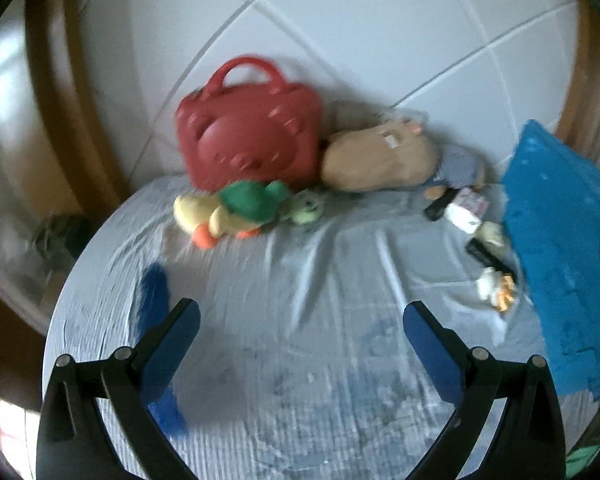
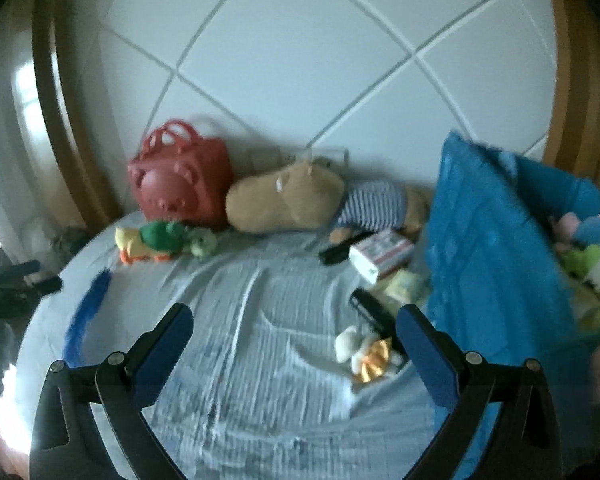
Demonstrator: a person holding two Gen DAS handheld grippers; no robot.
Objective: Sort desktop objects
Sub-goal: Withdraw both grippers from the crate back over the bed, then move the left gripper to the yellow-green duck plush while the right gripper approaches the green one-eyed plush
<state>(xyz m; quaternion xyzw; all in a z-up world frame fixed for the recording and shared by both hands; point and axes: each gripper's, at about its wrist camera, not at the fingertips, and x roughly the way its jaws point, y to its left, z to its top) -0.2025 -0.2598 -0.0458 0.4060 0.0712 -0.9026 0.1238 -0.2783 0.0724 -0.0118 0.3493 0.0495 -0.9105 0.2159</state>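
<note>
Evidently mid-sort, with both claws empty. Left gripper (image 1: 301, 316) spread wide over the bare grey cloth (image 1: 300, 380), gripping nothing; right gripper (image 2: 294, 318) likewise parted — hovering beside a small white toy with an orange bow (image 2: 366, 354) at about 2 o'clock of its fingers, probably next to go. Blue fabric bin (image 2: 496, 280) propped open at 3 o'clock, already holding soft toys (image 2: 588, 256), so plainly the destination. Unsorted at 12 o'clock: red bag (image 1: 248, 136) against the wall, tan plush (image 1: 376, 160) leaning on it, duck with green cap (image 1: 228, 212) just in front. Black remotes and a white box (image 2: 380, 256) — blurred, perhaps a carton — clustered near the bin's wall.
</note>
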